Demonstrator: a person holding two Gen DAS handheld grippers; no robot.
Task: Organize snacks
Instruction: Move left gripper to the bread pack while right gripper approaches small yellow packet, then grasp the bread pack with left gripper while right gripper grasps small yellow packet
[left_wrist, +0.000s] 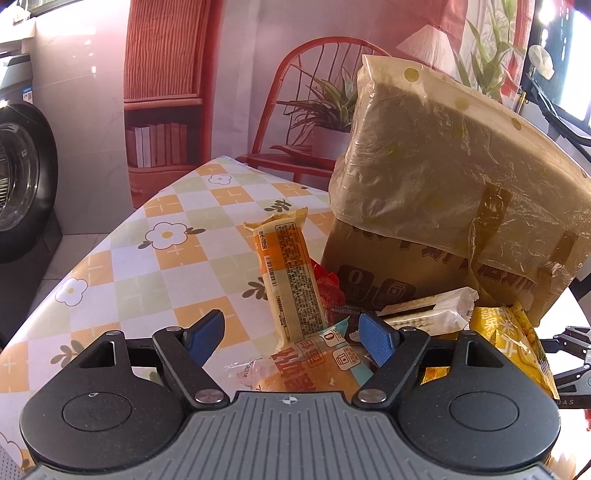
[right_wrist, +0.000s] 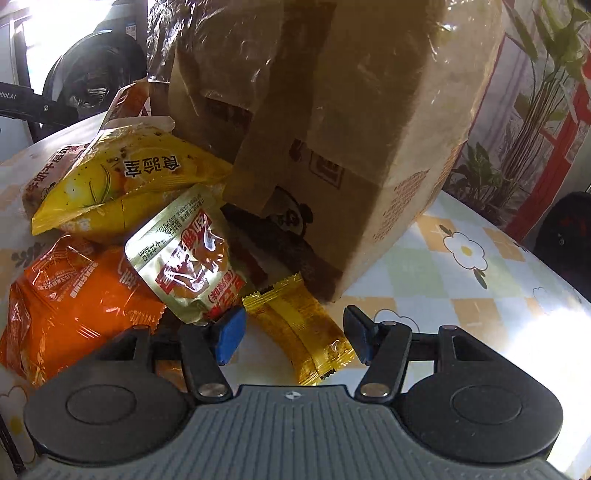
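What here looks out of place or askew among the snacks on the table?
The cardboard box, wrapped in plastic film, stands tilted, with its near edge lifted above the table and a dark packet under it. The snack packets lie in a loose heap beside it. The gold sachet rests partly over the orange packet. Nothing looks spilled or torn.

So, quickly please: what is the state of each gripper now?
Left gripper: open, holding nothing, over the snack packets.
Right gripper: open, the small gold packet lies between its jaws, not gripped.
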